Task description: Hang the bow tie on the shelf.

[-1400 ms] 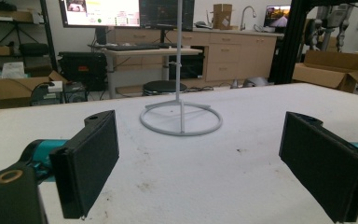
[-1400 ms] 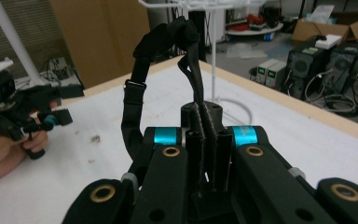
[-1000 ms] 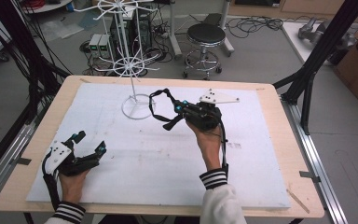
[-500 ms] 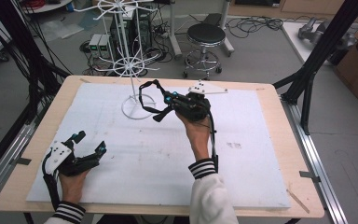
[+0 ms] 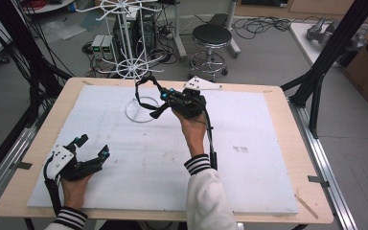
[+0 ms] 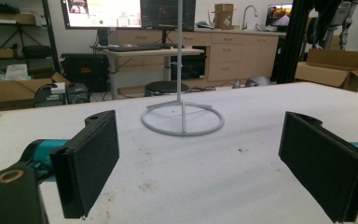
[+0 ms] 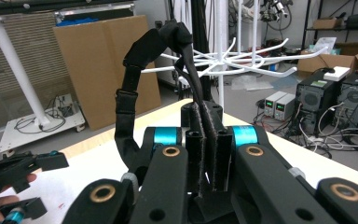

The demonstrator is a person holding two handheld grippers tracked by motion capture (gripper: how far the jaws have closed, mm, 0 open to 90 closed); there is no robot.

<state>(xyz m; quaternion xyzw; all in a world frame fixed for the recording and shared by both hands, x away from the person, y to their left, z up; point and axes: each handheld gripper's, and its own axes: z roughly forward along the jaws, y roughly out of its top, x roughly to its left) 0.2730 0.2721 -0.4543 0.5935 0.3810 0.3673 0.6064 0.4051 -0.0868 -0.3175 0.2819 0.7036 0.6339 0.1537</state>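
— What is the thing being handled?

— A black strap (image 5: 146, 93), a band of dark webbing bent into a loop, seen just above the middle of the high view.

— How does it sit?

— One end is pinched between the closed jaws of the right gripper (image 5: 165, 98). From there, in the right gripper view, the strap (image 7: 135, 93) climbs up the centre, folds over near the top and drops down the left side as an arch.

— And the stand?

— A white wire rack (image 5: 136, 57) in the upper left of the high view, ring base on the white mat, prongs spread out beside the strap's top.
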